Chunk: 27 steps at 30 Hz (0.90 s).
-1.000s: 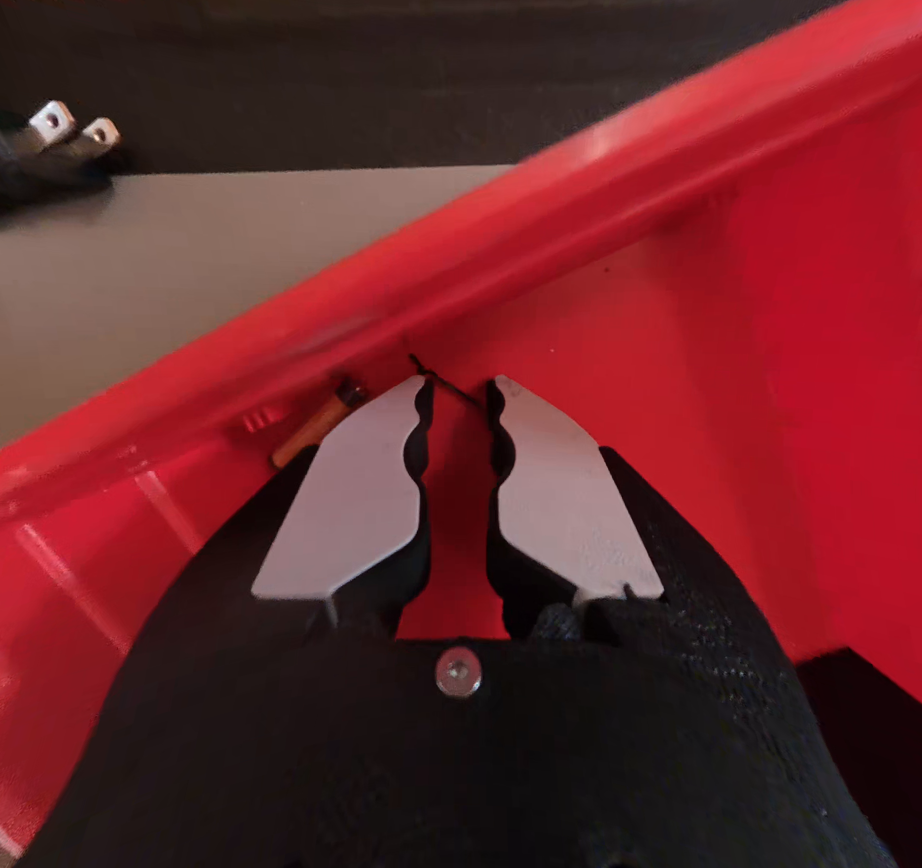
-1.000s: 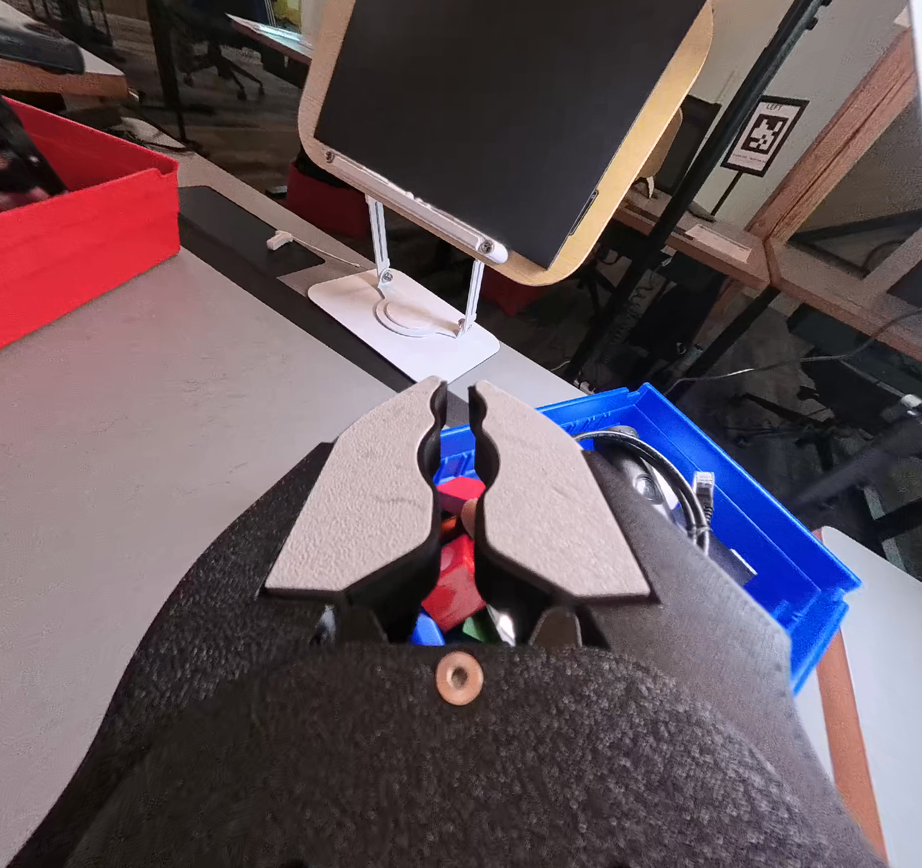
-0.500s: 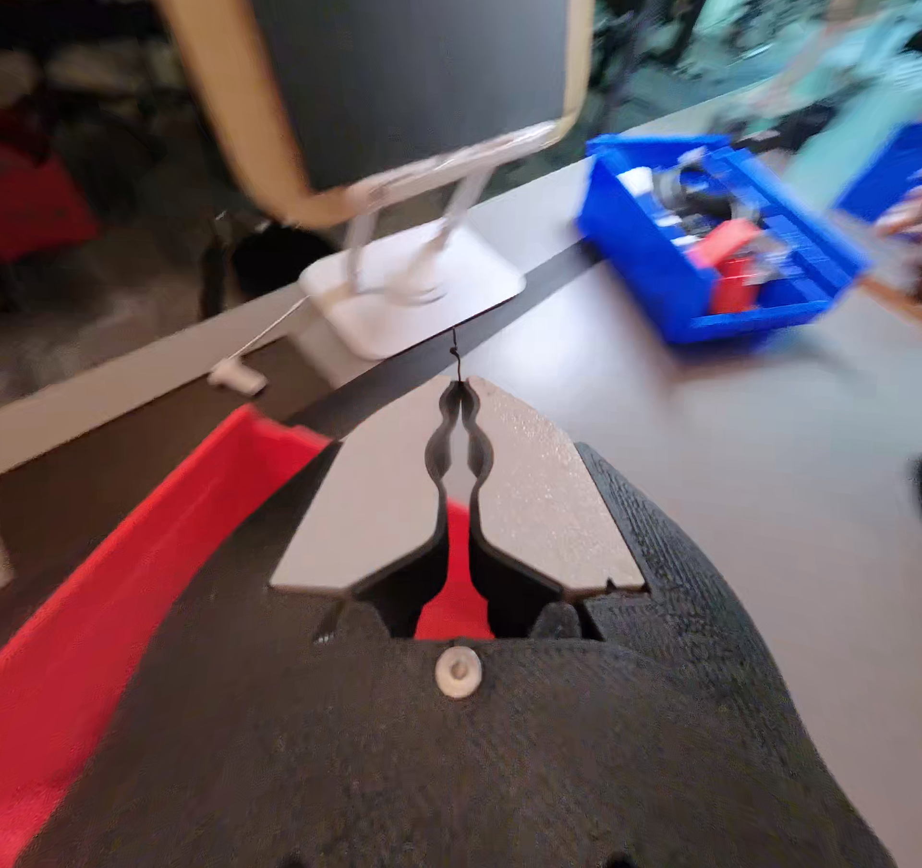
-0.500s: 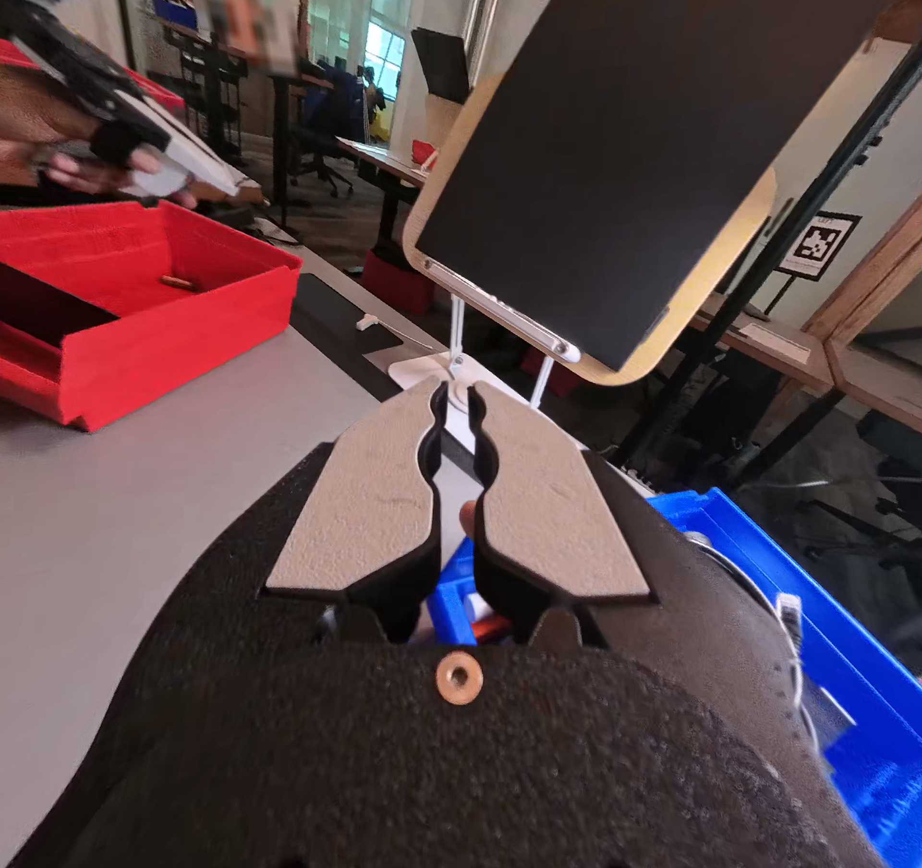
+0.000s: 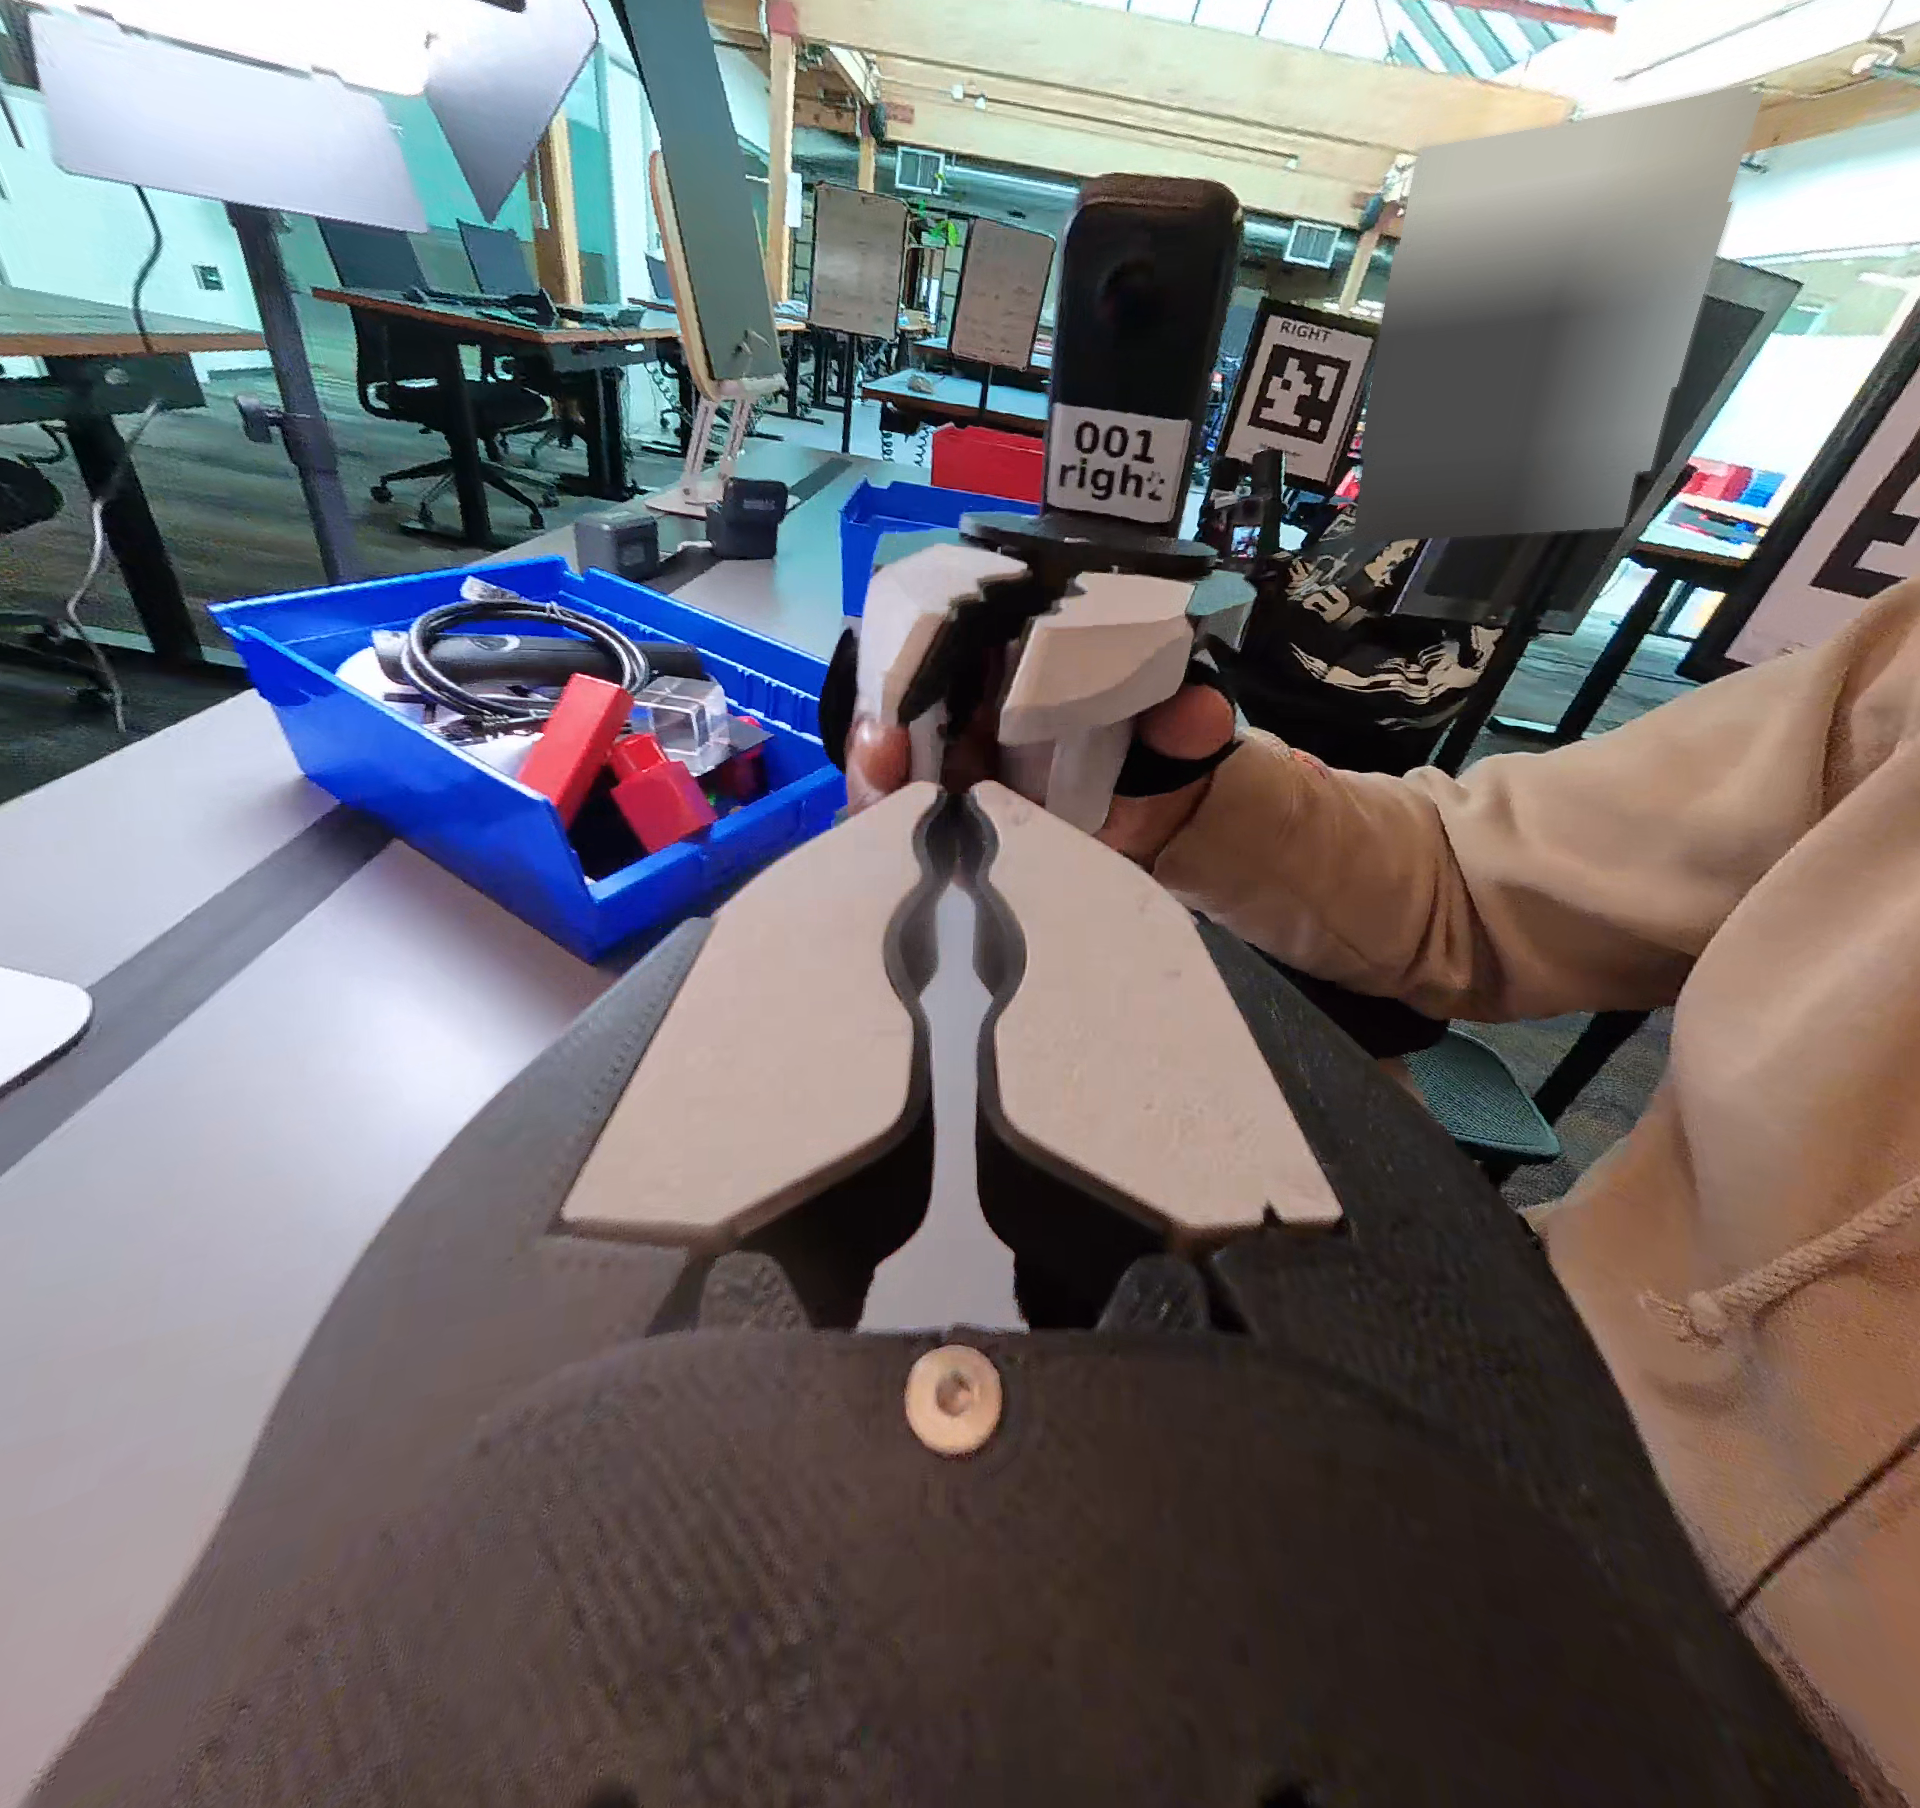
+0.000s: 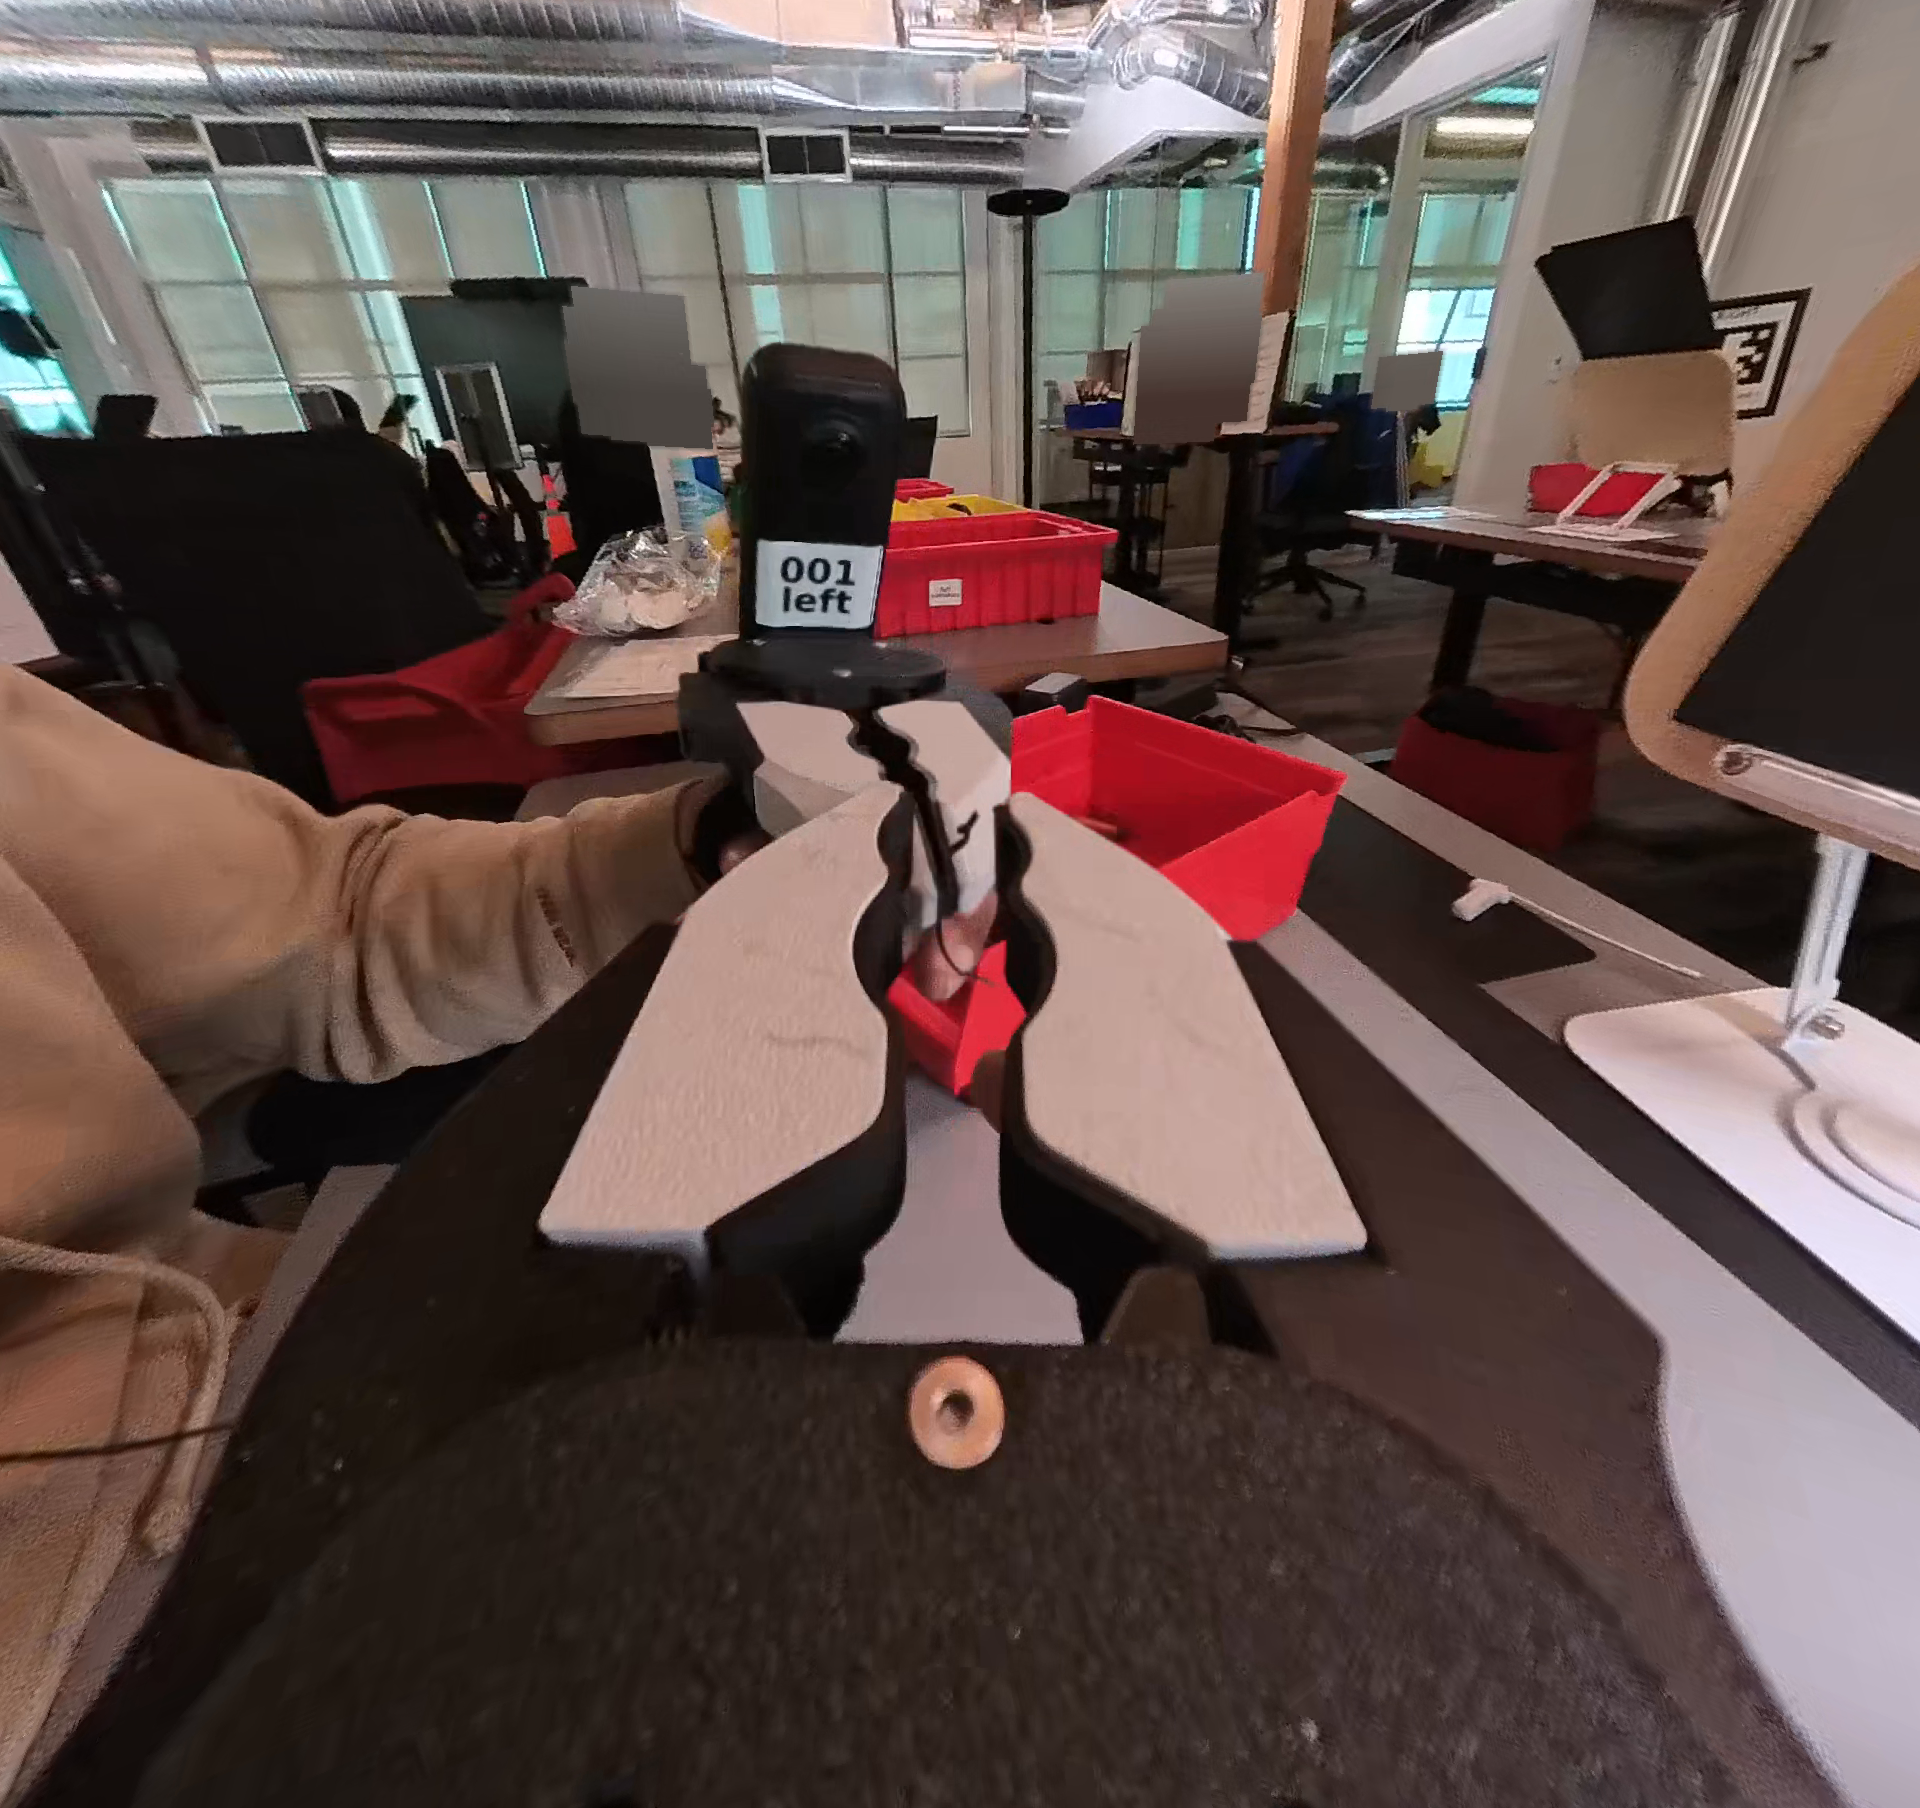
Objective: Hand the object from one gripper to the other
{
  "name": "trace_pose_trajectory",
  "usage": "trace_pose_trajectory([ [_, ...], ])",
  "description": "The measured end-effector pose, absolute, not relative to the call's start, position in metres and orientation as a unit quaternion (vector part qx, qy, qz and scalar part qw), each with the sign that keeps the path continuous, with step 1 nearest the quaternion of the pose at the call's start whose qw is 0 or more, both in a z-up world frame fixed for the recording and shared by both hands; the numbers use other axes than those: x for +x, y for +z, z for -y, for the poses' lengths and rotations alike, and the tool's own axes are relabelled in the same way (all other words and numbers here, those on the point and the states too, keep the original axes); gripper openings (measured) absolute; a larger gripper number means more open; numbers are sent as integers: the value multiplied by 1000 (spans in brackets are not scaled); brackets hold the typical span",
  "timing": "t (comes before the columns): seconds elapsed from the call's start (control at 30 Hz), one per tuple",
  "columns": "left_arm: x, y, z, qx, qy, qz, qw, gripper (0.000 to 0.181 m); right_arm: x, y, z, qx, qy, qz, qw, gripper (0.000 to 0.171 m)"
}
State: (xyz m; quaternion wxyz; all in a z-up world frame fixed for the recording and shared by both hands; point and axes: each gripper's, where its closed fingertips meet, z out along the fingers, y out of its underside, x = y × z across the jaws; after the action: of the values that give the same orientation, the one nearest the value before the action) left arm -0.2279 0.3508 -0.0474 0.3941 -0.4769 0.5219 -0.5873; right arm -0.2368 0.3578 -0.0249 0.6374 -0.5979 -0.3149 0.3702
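My left gripper is shut on a thin black wire, which is hardly visible in its own view. In the right wrist view the left gripper points at the camera and the black wire hangs from its tips. My right gripper is open, with its fingers on either side of the left gripper's tip and the wire between them, not touching. In the left wrist view the right gripper faces me just beyond my tips, held in a hand with a beige sleeve.
A blue bin with blocks and a cable stands on the grey table to the left. A red bin sits behind the grippers. A tablet on a white stand is at the right. Desks and chairs lie beyond. My left and right fingertips are right by each other.
The left gripper closed on the wire in the red bin, lifted out and swung round. The right gripper swung up from the blue bin. They now meet tip to tip.
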Motion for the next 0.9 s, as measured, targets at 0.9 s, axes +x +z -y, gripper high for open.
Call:
trace_pose_trajectory([
  [0.9, -220, -91, -348, -498, -516, -567, 404, 1, -222, -31, -351, -655, 462, 293, 521, 3],
])
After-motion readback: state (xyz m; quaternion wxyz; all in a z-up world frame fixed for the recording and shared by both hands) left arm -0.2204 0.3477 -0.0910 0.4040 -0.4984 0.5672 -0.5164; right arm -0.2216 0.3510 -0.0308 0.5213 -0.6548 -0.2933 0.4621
